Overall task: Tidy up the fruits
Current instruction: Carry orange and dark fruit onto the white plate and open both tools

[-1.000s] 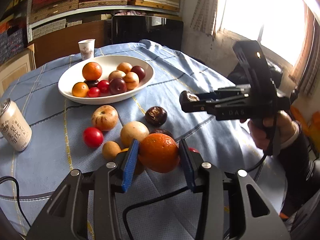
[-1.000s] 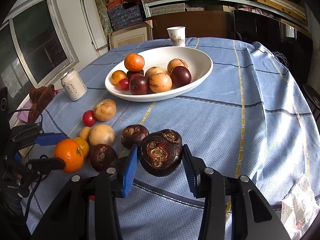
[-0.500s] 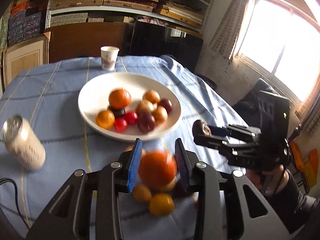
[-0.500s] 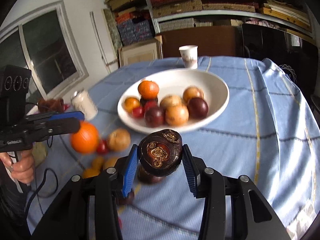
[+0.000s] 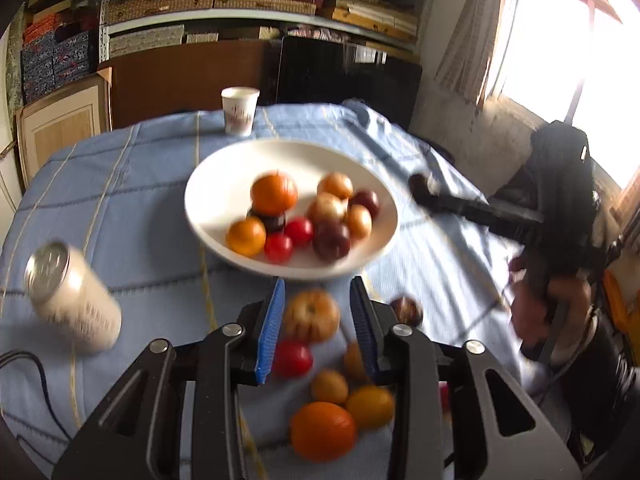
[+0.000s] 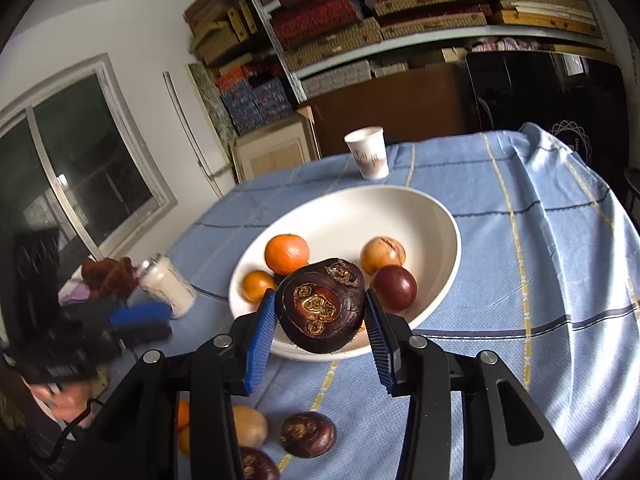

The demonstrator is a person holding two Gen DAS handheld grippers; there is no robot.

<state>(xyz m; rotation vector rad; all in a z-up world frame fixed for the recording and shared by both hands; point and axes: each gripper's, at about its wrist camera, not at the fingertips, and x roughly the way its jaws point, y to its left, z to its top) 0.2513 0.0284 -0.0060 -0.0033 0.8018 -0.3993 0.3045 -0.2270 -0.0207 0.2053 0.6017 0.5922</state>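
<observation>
A white bowl holds several fruits on the blue tablecloth. My right gripper is shut on a dark brown fruit, held just above the bowl's near rim. In the left wrist view the right gripper reaches in from the right beside the bowl. My left gripper has its blue pads a little apart and nothing in them. The striped apple seen between them lies on the cloth beyond. A large orange lies on the cloth under the left gripper.
Loose fruits lie on the cloth before the bowl: a red tomato, yellow ones, dark ones. A drink can stands left, a paper cup behind the bowl. A hand grips the right gripper.
The orange that sat between my left pads has slipped out and now lies on the cloth. Both grippers rose and moved toward the bowl. The right gripper still carries the dark fruit.
</observation>
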